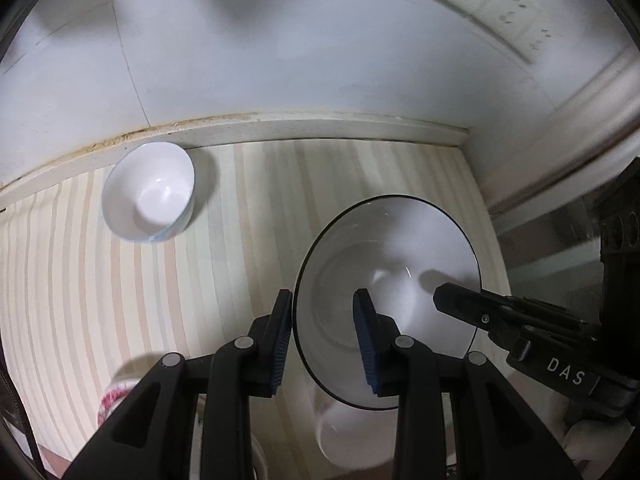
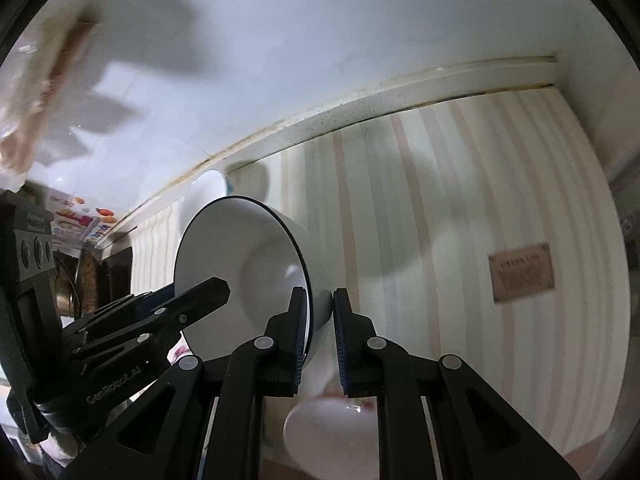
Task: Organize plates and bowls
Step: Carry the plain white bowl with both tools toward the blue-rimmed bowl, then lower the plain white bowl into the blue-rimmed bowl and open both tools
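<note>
A white bowl with a dark rim point(image 1: 384, 280) is held in the air over the striped counter, also seen tilted in the right wrist view point(image 2: 240, 256). My right gripper point(image 2: 320, 316) is shut on its rim, one finger inside and one outside; its finger shows in the left wrist view point(image 1: 472, 304). My left gripper point(image 1: 324, 340) is open, its fingers straddling the bowl's near rim without clamping it; it shows from the side in the right wrist view point(image 2: 192, 300). A small white bowl point(image 1: 150, 192) stands by the back wall, also in the right wrist view point(image 2: 204, 196).
Another white bowl point(image 1: 352, 436) sits low under the held bowl, also in the right wrist view point(image 2: 332, 428). A red-patterned dish point(image 1: 114, 400) lies at the lower left. The tiled wall and raised ledge point(image 1: 280, 128) bound the counter. A brown label point(image 2: 520, 272) lies on the striped mat.
</note>
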Demonstrator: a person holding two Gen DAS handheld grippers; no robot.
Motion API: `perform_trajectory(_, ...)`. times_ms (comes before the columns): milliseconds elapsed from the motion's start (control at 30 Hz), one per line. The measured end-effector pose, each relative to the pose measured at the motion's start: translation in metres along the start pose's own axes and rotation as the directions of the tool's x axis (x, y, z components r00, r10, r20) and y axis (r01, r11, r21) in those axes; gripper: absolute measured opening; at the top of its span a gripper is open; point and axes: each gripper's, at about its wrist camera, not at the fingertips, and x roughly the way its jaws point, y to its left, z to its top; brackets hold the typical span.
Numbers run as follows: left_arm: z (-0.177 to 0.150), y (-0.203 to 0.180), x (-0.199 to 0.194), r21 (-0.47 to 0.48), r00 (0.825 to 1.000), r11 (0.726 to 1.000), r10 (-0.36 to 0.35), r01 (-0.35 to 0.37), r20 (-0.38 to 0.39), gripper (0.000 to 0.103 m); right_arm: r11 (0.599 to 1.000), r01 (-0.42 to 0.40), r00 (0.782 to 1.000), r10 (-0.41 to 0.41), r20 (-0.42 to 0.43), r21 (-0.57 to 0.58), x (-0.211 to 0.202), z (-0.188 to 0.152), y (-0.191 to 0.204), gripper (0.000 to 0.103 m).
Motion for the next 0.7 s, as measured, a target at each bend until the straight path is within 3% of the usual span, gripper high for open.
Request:
perform_trajectory(167,-0.026,-0.011,-0.02,0.029,1.0,1.0,-0.007,0.007,0.003,0.028,1.0,0.017,1.0,-0.017,0.013,-0.014,-0.031,-0.036,0.004,0.015)
perform_trajectory(333,-0.052,-0.02,-0.017,0.046,0.999,0.999,-0.019,0.021,-0.041,0.028,1.0,0.022,1.0,-0.022,-0.003,-0.001,-0.047,-0.073,-0.001,0.015)
perform_trajectory(700,-0.099,-0.018,0.04,0.051,0.973,0.999,0.011,0.001,-0.23,0.028,0.994,0.04,0.994,-0.029,-0.109,0.098,-0.006,-0.132,-0.035,0.016)
